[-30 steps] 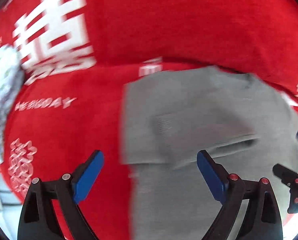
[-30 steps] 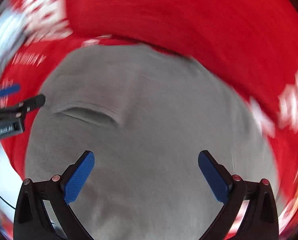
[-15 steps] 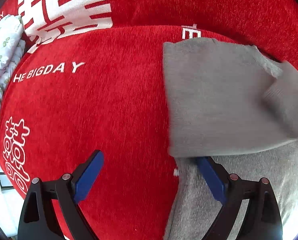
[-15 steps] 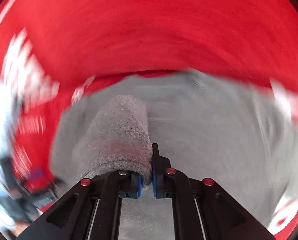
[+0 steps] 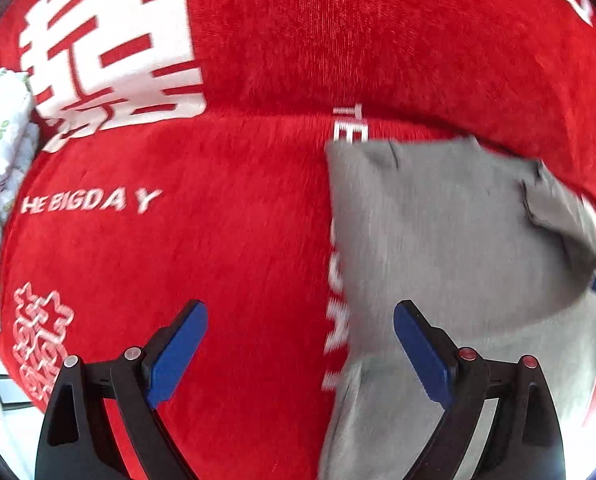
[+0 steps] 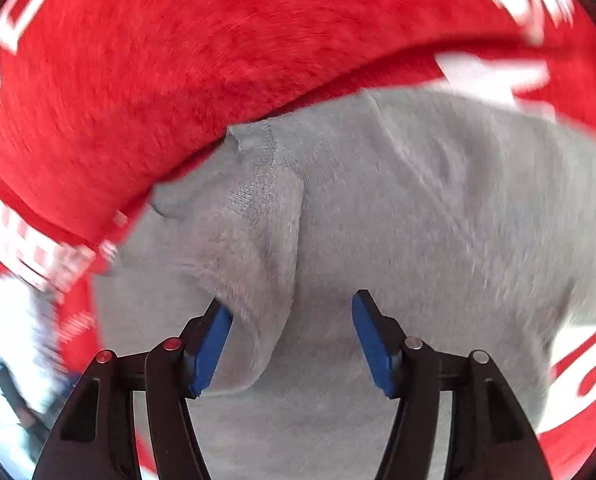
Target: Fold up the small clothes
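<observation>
The gray garment (image 5: 450, 240) lies flat on the red cover (image 5: 217, 240), long axis running away from both cameras. Left gripper (image 5: 300, 354) fingers spread, holding nothing. Right gripper (image 6: 291, 342) fingers spread around a sleeve fold (image 6: 257, 240).

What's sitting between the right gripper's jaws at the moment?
In the right wrist view, the right gripper is open, and a folded flap of the grey garment lies between the jaws, touching the left one.
</observation>
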Tool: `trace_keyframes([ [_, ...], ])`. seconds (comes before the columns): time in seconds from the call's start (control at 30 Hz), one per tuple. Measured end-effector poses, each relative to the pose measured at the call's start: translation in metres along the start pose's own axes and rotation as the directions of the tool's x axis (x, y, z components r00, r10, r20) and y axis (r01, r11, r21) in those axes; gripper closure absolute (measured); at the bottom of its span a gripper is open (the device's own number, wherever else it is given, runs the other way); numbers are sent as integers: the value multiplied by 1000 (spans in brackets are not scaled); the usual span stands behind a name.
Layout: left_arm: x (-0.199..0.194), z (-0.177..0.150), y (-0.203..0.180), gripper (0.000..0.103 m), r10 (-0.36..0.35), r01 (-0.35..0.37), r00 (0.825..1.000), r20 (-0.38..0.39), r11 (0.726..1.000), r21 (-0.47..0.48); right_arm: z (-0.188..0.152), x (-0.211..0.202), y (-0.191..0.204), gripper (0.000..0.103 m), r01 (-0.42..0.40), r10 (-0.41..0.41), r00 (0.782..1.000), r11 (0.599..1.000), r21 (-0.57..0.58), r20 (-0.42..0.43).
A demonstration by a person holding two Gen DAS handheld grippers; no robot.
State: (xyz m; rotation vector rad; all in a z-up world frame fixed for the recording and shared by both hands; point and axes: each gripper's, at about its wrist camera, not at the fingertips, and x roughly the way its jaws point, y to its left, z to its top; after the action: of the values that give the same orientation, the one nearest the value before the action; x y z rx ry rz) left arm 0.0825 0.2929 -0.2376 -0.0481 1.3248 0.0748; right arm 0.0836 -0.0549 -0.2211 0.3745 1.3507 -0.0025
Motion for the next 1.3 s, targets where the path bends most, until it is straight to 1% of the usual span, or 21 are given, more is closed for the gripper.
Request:
trace_keyframes([
  [0.1,33,28,-4,8,9,-11,999,-34,999,-35,11,8,42,39,238,-228,971,936,-261,70],
  [0.13,36,32,-9,8,15,-16,999,-39,999,-35,14,5,42,49,254,-234,967,932,-260,104],
  [0.17,43,37,-12,8,25,-26,999,-47,999,-30,16,-1,34,53,227,-203,971,950,-216,127],
  [0.23,48,40,-15,8,36,-37,998,-47,999,-21,22,-17,-3,55,46,-46,987,999,6,156],
  [0.27,48,40,-15,8,37,-38,998,-45,999,-17,21,-21,-23,55,-14,-4,986,994,110,165],
  [0.33,50,42,-15,8,33,-34,998,-49,999,-5,11,-19,-76,52,-133,76,983,922,363,166],
  [0.43,54,46,-10,8,4,-4,998,-67,1000,-1,-8,-17,-116,50,-227,160,973,812,538,169],
  [0.47,55,48,-7,8,-10,10,997,-76,1000,-7,-12,-19,-120,50,-265,201,964,798,542,175],
  [0.57,61,56,-2,8,-56,54,994,-95,998,-24,-28,-13,-84,50,-409,411,906,794,450,99],
  [0.67,69,64,-1,8,-83,80,990,-113,996,-28,-52,24,-9,50,-534,610,790,732,423,-57],
  [0.7,70,66,-1,13,-92,89,989,-116,996,-32,-65,41,14,50,-545,629,773,722,425,-78],
  [0.77,73,69,3,39,-142,137,981,-130,989,-46,-73,62,45,50,-556,658,745,702,445,-107],
  [0.83,72,72,6,83,-226,217,964,-143,973,-74,-80,77,56,52,-555,671,736,673,489,-89],
  [0.87,69,74,7,90,-236,228,961,-144,971,-66,-79,74,54,57,-557,676,733,659,505,-74],
  [0.9,67,76,7,90,-229,224,964,-139,973,-51,-80,72,58,88,-568,687,724,643,514,-61],
  [0.93,65,78,9,93,-226,224,965,-129,974,-33,-77,77,70,96,-585,705,707,629,512,-59],
  [1.0,62,79,14,93,-219,221,969,-117,975,-2,-67,82,90,96,-617,724,687,625,478,-60],
  [1.1,70,78,28,93,-173,176,978,-116,984,13,-71,90,107,96,-613,718,687,654,443,-109],
  [1.2,74,79,45,93,-134,133,985,-109,991,-13,-75,102,108,92,-537,656,728,726,430,-198],
  [1.27,70,80,52,93,-112,110,988,-105,994,-30,-78,85,93,74,-533,645,733,742,405,-217],
  [1.3,65,79,55,93,-109,106,989,-96,994,-35,-76,66,76,50,-536,627,752,761,365,-204],
])
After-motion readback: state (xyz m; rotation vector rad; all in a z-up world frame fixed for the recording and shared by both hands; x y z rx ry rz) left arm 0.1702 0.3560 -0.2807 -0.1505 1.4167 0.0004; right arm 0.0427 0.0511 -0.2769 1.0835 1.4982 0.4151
